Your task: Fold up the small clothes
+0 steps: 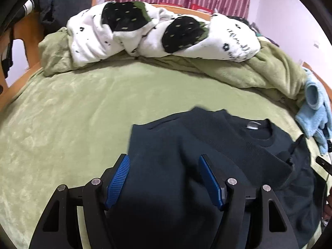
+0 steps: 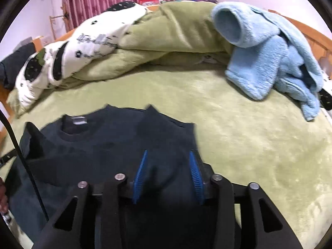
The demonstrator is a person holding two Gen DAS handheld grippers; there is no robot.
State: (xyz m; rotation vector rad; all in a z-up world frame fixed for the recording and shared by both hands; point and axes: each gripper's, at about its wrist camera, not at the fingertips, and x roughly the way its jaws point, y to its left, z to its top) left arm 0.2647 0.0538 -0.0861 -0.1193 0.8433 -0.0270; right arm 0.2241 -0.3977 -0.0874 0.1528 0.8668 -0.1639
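Both sets of jaws are spread open with dark cloth bunched between the blue pads, not pinched shut as far as I can tell; left gripper sits at one side of the navy sweater, right gripper at the other; sweater lies on the green blanket, collar pointing away toward the far end of the bed, long axis running near to far; sleeves look folded in; light blue fleece sits well apart on the right, white spotted duvet heaped beyond.
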